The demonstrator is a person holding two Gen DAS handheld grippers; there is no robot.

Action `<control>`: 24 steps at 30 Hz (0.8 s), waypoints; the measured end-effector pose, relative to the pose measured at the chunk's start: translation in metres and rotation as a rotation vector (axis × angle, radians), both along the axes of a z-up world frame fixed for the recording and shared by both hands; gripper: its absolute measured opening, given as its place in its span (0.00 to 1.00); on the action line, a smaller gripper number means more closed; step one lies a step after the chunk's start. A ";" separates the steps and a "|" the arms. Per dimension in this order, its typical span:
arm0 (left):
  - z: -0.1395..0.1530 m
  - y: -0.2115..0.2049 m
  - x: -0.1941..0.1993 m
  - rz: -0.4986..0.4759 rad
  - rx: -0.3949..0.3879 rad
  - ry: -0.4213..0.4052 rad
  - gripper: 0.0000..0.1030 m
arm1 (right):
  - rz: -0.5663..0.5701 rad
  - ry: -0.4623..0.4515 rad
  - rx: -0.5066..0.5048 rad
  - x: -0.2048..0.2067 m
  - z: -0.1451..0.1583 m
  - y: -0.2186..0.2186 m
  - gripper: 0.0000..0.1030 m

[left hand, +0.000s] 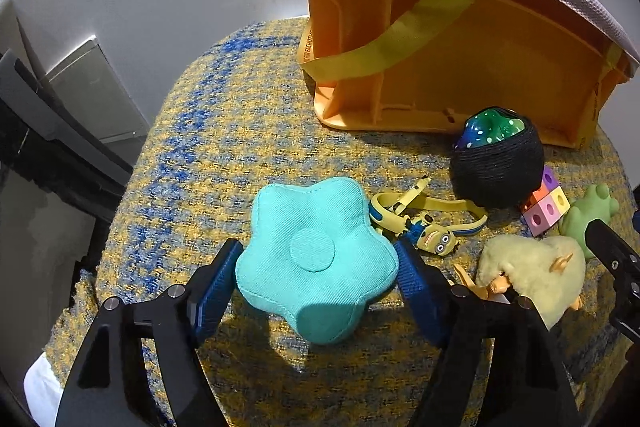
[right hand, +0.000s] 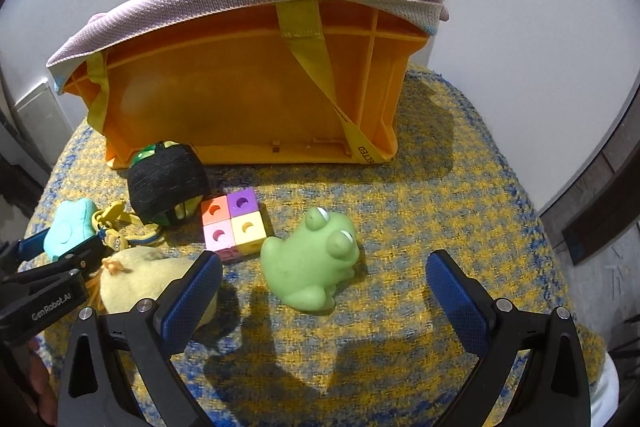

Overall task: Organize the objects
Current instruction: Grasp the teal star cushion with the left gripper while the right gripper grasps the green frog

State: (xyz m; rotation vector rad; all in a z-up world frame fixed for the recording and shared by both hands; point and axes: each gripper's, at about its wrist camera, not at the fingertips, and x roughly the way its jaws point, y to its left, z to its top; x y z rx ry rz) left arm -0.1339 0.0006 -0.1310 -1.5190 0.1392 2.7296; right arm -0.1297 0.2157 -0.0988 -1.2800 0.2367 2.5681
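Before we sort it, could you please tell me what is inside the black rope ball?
A green toy with pale dots shows through the opening of the black rope ball. The rope covers the rest of it, so its shape is unclear.

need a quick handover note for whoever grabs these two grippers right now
Left gripper: pads against both sides of the teal star cushion, which lies on the woven cloth.
Right gripper: open, nothing held, the green frog sits between its fingers.
Orange bin lies on its side at the back, no toys visible inside.
Loose in front: black ball, colour cube block, minion strap, yellow plush chick.
Done: nothing put away. Left: all the toys.
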 end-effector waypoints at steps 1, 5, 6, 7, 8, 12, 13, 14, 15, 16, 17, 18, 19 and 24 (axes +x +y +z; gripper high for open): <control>0.000 -0.001 0.000 0.003 0.004 0.000 0.73 | 0.001 -0.003 -0.001 -0.001 -0.001 0.000 0.99; 0.001 -0.003 0.002 0.027 0.014 0.001 0.73 | 0.012 -0.022 -0.006 -0.007 -0.006 0.002 0.99; 0.001 -0.003 0.003 0.030 0.015 0.002 0.73 | 0.010 -0.026 -0.002 -0.008 -0.007 0.002 0.99; 0.001 -0.003 0.003 0.033 0.015 0.002 0.73 | 0.008 -0.031 0.003 -0.009 -0.009 0.003 0.99; 0.001 -0.002 0.003 0.036 0.015 0.002 0.73 | 0.005 -0.036 0.006 -0.011 -0.010 0.004 0.99; -0.001 0.000 0.002 0.045 0.020 -0.004 0.72 | -0.005 -0.070 0.012 -0.019 -0.020 0.009 0.99; -0.001 0.000 0.000 0.045 0.021 -0.005 0.73 | -0.004 -0.076 0.006 -0.020 -0.022 0.010 0.99; -0.001 0.000 -0.001 0.046 0.023 -0.006 0.72 | -0.003 -0.080 0.000 -0.021 -0.024 0.011 0.97; -0.001 0.000 -0.001 0.047 0.024 -0.007 0.73 | 0.000 -0.083 -0.009 -0.021 -0.027 0.012 0.92; -0.001 0.000 -0.002 0.048 0.025 -0.008 0.73 | 0.003 -0.085 -0.019 -0.021 -0.028 0.012 0.88; -0.001 0.000 -0.002 0.048 0.024 -0.009 0.73 | 0.008 -0.083 -0.038 -0.021 -0.030 0.013 0.80; -0.001 0.001 -0.003 0.049 0.024 -0.009 0.73 | 0.014 -0.084 -0.057 -0.021 -0.031 0.014 0.70; 0.000 0.001 -0.003 0.049 0.023 -0.010 0.72 | 0.019 -0.086 -0.065 -0.021 -0.033 0.014 0.66; 0.002 0.002 -0.003 0.056 0.024 -0.010 0.72 | 0.016 -0.074 -0.067 -0.017 -0.031 0.017 0.56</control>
